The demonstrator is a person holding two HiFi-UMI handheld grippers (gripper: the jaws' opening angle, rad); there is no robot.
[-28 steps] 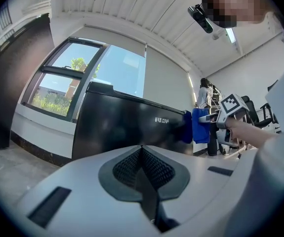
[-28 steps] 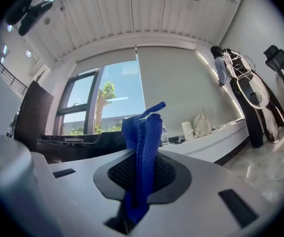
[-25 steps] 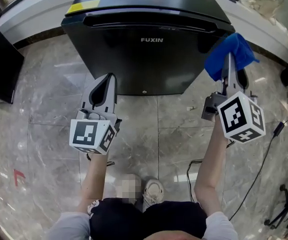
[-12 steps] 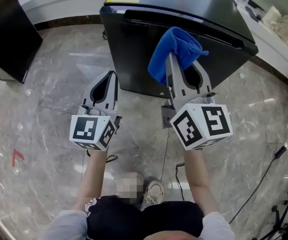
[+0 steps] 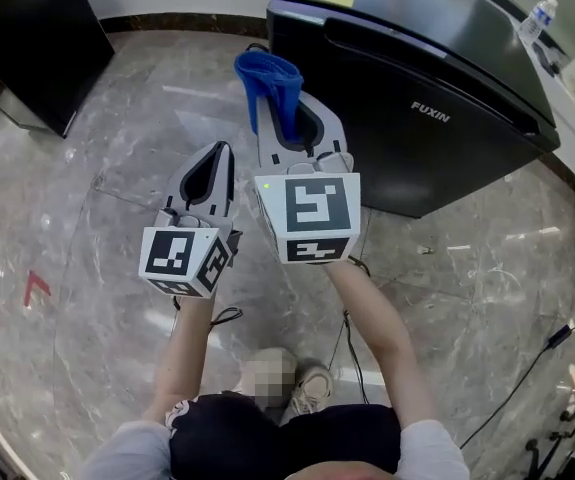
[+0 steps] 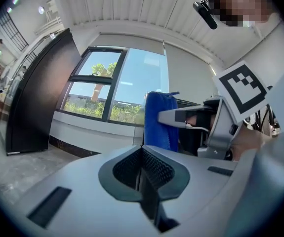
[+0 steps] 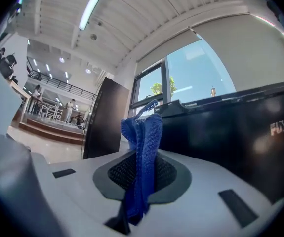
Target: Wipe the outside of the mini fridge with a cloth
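**A:** Where are you w/ the wiping?

**B:** Not started, I'd say. My right gripper (image 5: 285,118) has the blue cloth (image 5: 267,76) pinched btwn its fingers (image 7: 206,181). It's bunched and sticks up past the tips. It hangs just beside the near corner of the mini fridge (image 5: 437,78), and looks apart from it, no contact that I can see.

**A:** And the fridge itself?

**B:** It stands on the marble floor (image 5: 87,218) w/ the door shut and the badge side angled toward me.

**A:** Other hand?

**B:** The left gripper (image 5: 219,158) has its fingers (image 6: 82,191) closed on each other w/ nothing btwn them. It hovers over the floor right beside the right one, not involved atm.

**A:** So which step is this?

**B:** The approach, prob. The cloth is gripped and lined up but not yet on a panel.

**A:** Next move?

**B:** Reach fwd and lay the cloth onto a face, either side wall or door, can't say which. It needs enough press that the fabric flattens and doesn't just brush w/ the tip. Since it's bunched, the contact patch will be small, so I expect many strokes over top, door and sides.

**A:** Quick count?

**B:** 1 fridge, 1 cloth, 2 grippers. Besides those, 1 water bottle (image 5: 540,16) beyond the fridge and 1 tall dark cabinet (image 5: 37,28) off to the left.
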